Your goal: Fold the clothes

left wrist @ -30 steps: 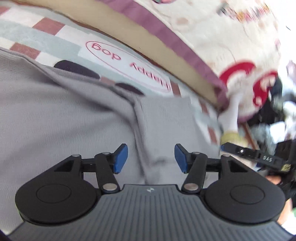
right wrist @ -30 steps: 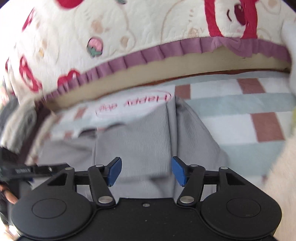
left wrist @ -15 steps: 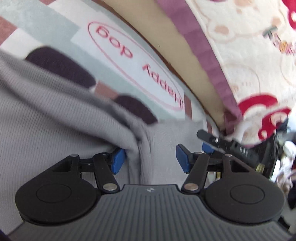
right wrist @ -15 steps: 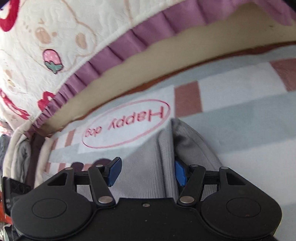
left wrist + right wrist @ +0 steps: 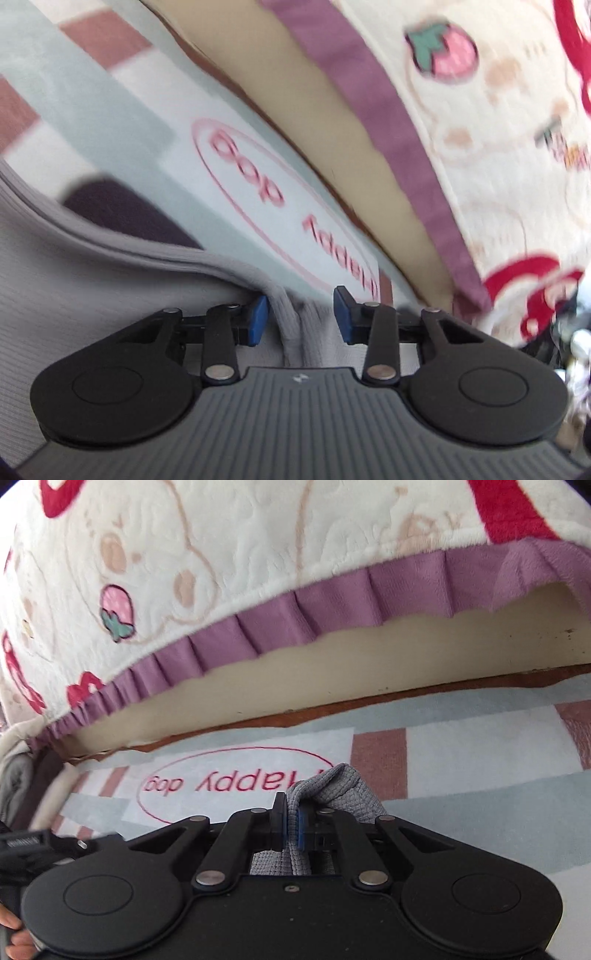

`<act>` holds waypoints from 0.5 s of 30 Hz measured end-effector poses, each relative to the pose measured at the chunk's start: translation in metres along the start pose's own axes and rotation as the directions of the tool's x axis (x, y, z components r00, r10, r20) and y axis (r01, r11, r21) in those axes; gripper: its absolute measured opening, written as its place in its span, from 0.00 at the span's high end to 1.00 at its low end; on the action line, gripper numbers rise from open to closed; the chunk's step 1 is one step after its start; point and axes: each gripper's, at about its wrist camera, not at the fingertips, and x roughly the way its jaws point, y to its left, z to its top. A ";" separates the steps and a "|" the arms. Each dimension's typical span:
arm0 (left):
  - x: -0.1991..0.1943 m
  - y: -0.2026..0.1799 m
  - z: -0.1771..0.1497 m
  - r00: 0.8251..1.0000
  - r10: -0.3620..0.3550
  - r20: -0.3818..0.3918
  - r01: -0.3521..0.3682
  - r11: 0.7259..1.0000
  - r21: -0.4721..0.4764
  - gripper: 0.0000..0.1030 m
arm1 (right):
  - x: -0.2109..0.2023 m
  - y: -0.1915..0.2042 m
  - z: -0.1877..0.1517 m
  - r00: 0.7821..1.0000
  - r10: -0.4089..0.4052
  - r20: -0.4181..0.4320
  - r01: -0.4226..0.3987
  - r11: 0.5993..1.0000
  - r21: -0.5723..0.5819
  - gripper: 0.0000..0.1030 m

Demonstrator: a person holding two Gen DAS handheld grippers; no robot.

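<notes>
A grey knit garment [image 5: 92, 302] lies on a checked rug; its edge runs from the left toward my left gripper. A raised fold of that edge [image 5: 291, 325] stands between the blue pads of my left gripper [image 5: 301, 319]. Its jaws are closing; the left pad [image 5: 258, 319] is at the fold and the right pad [image 5: 343, 319] is still apart from it. In the right wrist view my right gripper [image 5: 291, 825] is closing, and its pads pinch a bunched corner of the grey garment [image 5: 332, 790], lifted slightly off the rug.
The rug [image 5: 461, 753] has pink, white and pale green squares and a red "Happy dog" oval [image 5: 258, 192]. Just beyond stands a bed edge draped with a cream blanket [image 5: 258, 554] with a purple frill. The other gripper [image 5: 33, 843] and a hand [image 5: 11, 923] show at far left.
Both grippers moved forward and down to the garment's far edge. The right jaws went from wide apart to pinched on the fabric. The left jaws narrowed around the fold.
</notes>
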 end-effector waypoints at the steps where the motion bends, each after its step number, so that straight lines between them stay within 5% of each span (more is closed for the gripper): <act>1: -0.003 -0.003 0.006 1.000 0.020 0.008 -0.021 0.999 0.028 0.63 | 0.002 0.002 0.000 1.000 -0.019 -0.006 0.019 1.000 -0.010 0.95; 8: -0.038 -0.002 0.033 0.996 0.062 -0.070 -0.045 0.974 0.223 0.44 | 0.006 0.005 -0.002 0.992 -0.120 -0.047 0.121 0.993 0.007 0.89; 11: -0.065 0.012 0.035 0.992 0.080 -0.101 -0.053 0.968 0.246 0.41 | -0.010 0.014 -0.008 0.983 -0.180 -0.038 0.182 0.982 0.047 0.50; 15: -0.095 0.024 0.034 0.955 0.290 -0.065 -0.246 0.895 0.373 0.41 | -0.052 0.029 -0.037 0.975 -0.221 -0.005 0.221 0.971 0.096 0.45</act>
